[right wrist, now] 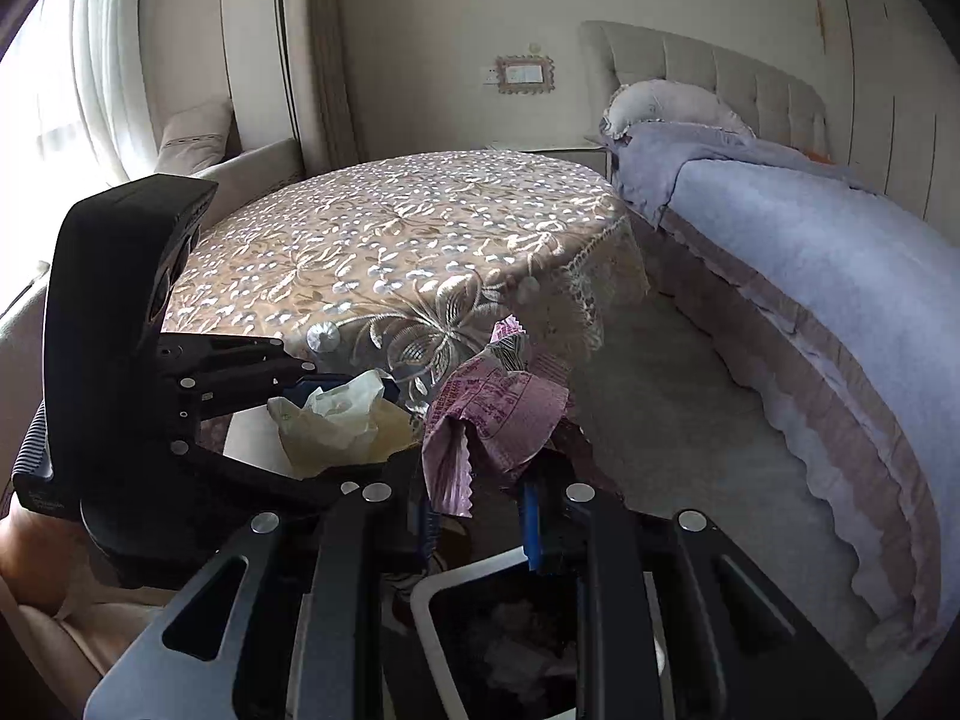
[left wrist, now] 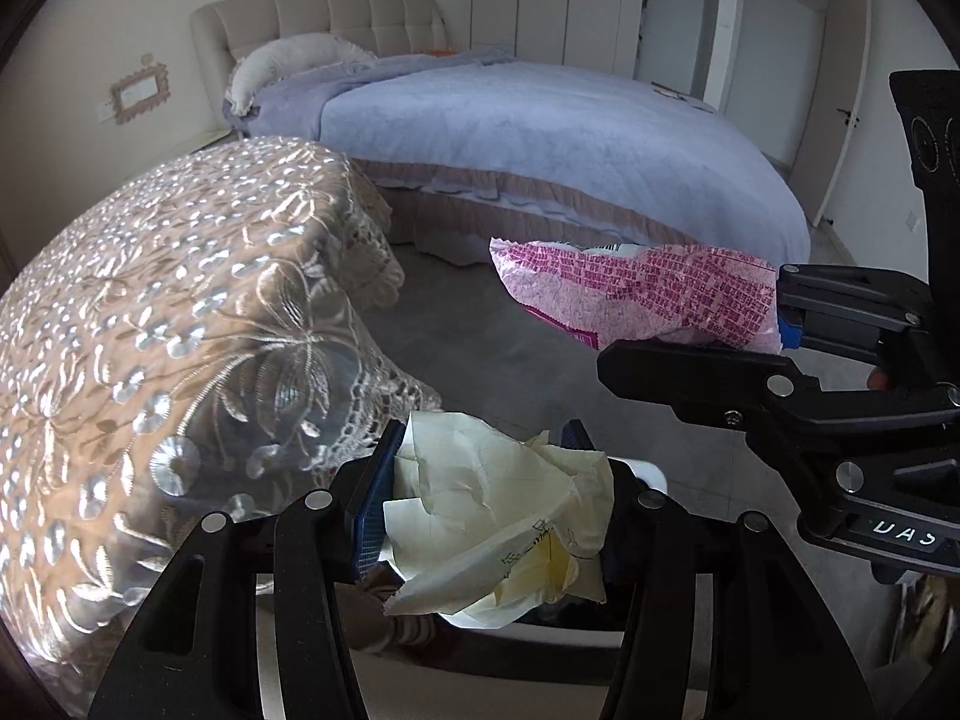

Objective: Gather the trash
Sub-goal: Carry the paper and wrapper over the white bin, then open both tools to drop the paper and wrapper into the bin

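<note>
The left gripper [left wrist: 489, 510] pinches a crumpled yellowish paper wad [left wrist: 492, 528], and the right gripper [right wrist: 480, 516] pinches a pink printed wrapper [right wrist: 492, 414], both held just above the white-rimmed trash bin [right wrist: 427, 606]. Beyond stands the embroidered-cloth table [right wrist: 396, 228], its near edge beside the trash, then the bed [left wrist: 540, 120].

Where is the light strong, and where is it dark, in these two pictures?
Left wrist view: daylight glares on the embroidered tablecloth; the crumpled paper is bright. Right wrist view: the window is washed out; the trash bin inside is dark.
</note>
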